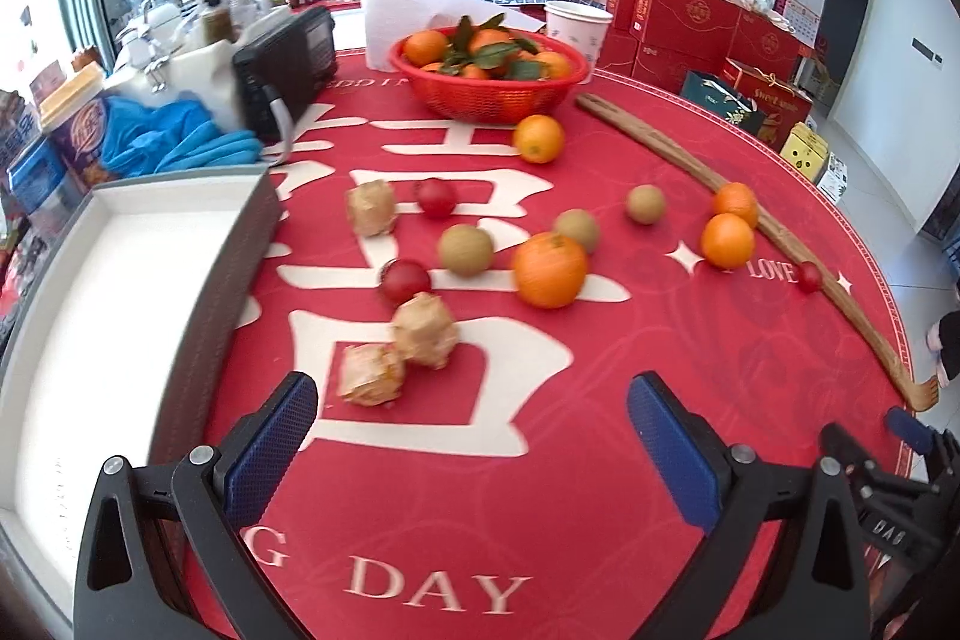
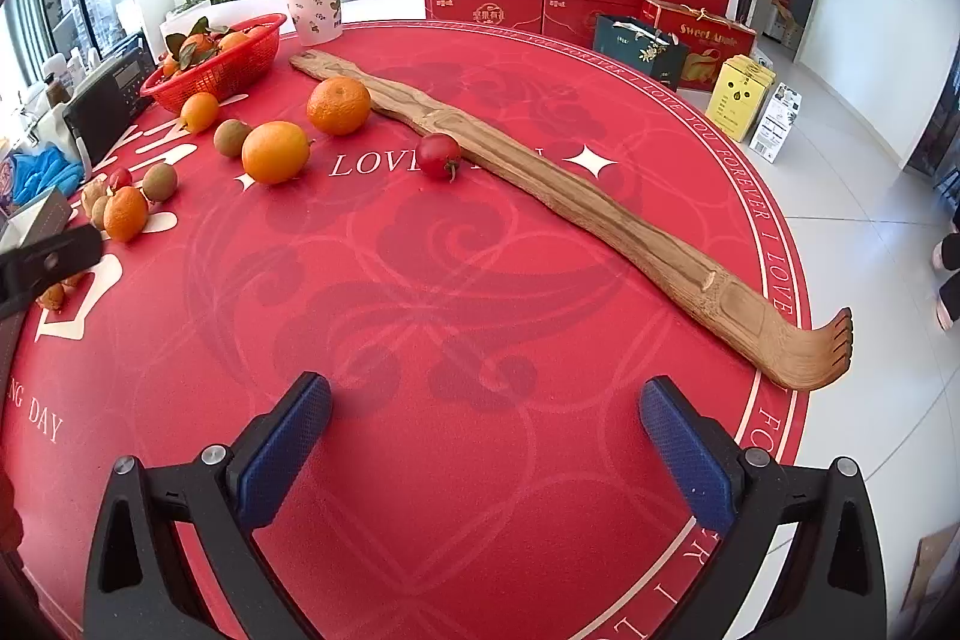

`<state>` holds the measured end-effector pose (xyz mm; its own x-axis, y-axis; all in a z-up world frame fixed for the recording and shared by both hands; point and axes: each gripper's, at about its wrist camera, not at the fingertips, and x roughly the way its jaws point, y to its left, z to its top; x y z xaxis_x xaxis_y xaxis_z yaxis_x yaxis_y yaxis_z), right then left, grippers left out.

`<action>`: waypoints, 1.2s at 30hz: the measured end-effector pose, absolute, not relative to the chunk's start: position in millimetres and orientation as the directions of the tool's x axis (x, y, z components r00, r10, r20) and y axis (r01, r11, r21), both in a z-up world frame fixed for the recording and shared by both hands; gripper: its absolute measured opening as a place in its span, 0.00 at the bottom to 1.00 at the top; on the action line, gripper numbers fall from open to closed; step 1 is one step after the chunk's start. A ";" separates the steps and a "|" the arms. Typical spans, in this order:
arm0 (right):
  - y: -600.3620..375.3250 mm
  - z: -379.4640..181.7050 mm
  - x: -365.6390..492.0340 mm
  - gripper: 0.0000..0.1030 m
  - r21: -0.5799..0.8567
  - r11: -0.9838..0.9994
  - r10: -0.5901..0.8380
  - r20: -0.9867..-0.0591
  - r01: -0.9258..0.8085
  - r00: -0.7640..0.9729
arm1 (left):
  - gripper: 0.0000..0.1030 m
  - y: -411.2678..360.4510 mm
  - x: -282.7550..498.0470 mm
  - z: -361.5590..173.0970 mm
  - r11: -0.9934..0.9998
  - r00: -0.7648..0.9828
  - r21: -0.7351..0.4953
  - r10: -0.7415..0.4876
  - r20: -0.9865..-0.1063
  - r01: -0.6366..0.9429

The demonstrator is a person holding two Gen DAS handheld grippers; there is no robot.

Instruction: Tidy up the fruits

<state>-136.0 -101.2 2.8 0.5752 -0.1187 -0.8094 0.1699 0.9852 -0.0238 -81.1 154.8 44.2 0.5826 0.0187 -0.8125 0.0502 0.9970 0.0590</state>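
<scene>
Two grippers are hovering over the red tablecloth (image 2: 420, 340) with their jaws spread wide and gripping nothing — the left gripper (image 1: 471, 415) beside the white tray (image 1: 108, 316), the right gripper (image 2: 483, 421) near the wooden back scratcher (image 2: 570, 196). Loose fruit is lying scattered between them: a large orange (image 1: 549, 270), three brown kiwis (image 1: 465, 250), wrapped fruits (image 1: 423, 330), and a red tomato (image 2: 439, 155) touching the scratcher — while a red basket (image 1: 489, 91) of tangerines is sitting farther back.
</scene>
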 end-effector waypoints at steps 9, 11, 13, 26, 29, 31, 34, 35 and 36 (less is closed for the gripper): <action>-100.9 2.9 -134.4 1.00 -0.027 0.984 -0.127 -0.807 0.178 0.577 | 1.00 172.2 -67.9 7.4 0.995 0.569 0.076 0.029 -0.822 0.060; -101.1 2.9 -135.4 1.00 -0.028 0.984 -0.126 -0.804 0.175 0.581 | 1.00 176.5 -64.3 7.5 0.996 0.561 0.050 -0.001 -0.828 0.076; -101.1 3.0 -135.2 1.00 -0.027 0.984 -0.125 -0.805 0.175 0.580 | 1.00 178.2 -62.7 6.8 0.994 0.571 0.043 -0.021 -0.821 0.099; -101.2 3.2 -135.5 1.00 -0.026 0.985 -0.123 -0.805 0.173 0.580 | 0.23 171.8 -73.8 15.5 0.993 0.607 0.025 -0.049 -0.793 0.113; -97.9 3.4 -132.8 1.00 -0.023 0.987 -0.114 -0.810 0.162 0.575 | 0.23 174.3 -79.8 15.1 0.993 0.616 0.020 -0.055 -0.785 0.114; -88.4 3.1 -130.3 1.00 -0.024 0.993 -0.088 -0.808 0.118 0.583 | 0.23 175.5 -83.1 14.9 0.993 0.620 0.029 -0.050 -0.783 0.118; -64.7 3.3 -123.5 1.00 -0.020 0.999 -0.034 -0.823 0.030 0.567 | 0.25 178.9 -83.1 15.0 0.993 0.616 0.018 -0.060 -0.786 0.120; -54.9 3.6 -119.5 1.00 -0.018 1.000 -0.017 -0.835 0.004 0.549 | 0.25 178.2 -82.7 15.0 0.991 0.614 0.025 -0.060 -0.787 0.129; -45.0 3.8 -115.3 1.00 -0.012 1.000 0.001 -0.847 -0.022 0.532 | 0.26 177.1 -82.5 15.1 0.990 0.614 0.038 -0.055 -0.787 0.138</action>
